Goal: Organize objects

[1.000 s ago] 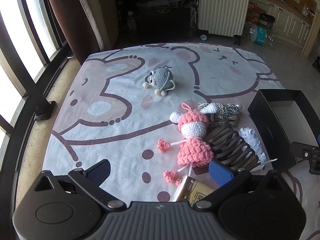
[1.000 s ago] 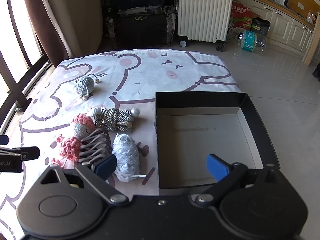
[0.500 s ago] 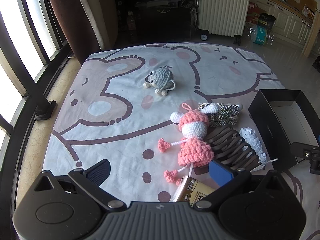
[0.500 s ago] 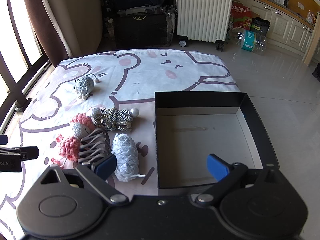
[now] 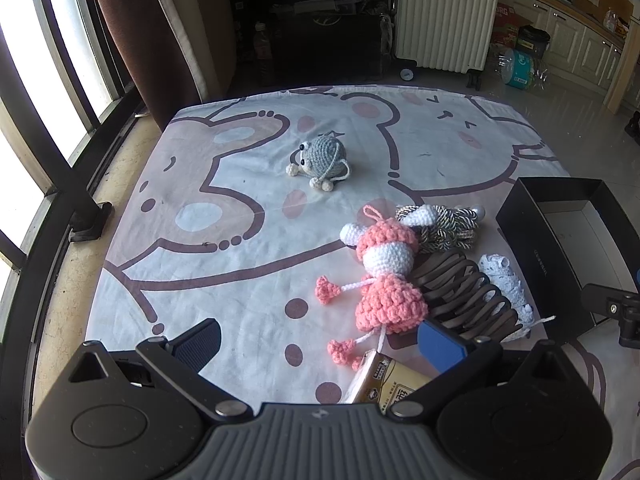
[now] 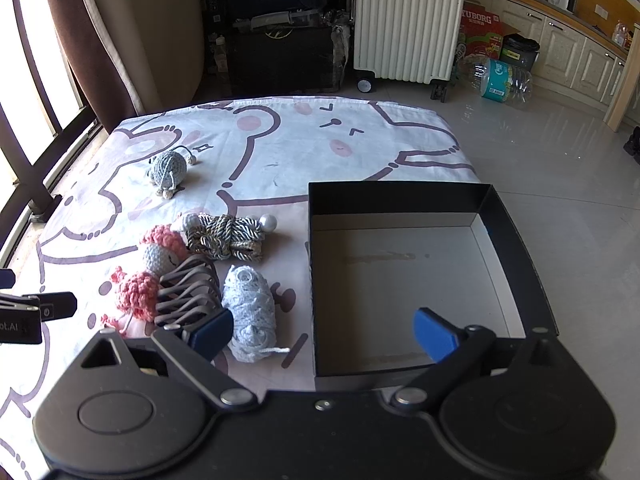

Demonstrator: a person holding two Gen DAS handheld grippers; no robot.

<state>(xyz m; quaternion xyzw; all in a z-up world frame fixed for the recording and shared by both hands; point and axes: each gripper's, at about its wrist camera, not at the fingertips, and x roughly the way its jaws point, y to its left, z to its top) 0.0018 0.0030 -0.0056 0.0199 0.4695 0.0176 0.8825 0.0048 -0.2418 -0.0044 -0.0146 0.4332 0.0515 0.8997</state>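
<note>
Nearest the left hand-held gripper (image 5: 318, 338), spread wide and empty, a yellow carton (image 5: 384, 376) is half hidden behind its frame, its print unreadable. The right hand-held gripper (image 6: 323, 330), equally wide, hovers over the near wall of one empty black box (image 6: 516, 236). Left of the box on the cartoon-print sheet (image 6: 288, 148) lie a pink crochet doll (image 5: 386, 276), a brown hair claw (image 6: 188, 294), a white lace roll (image 6: 250, 312) and a rope bundle (image 6: 226, 236). Farthest, alone, sits a grey crochet toy (image 5: 322, 158).
</note>
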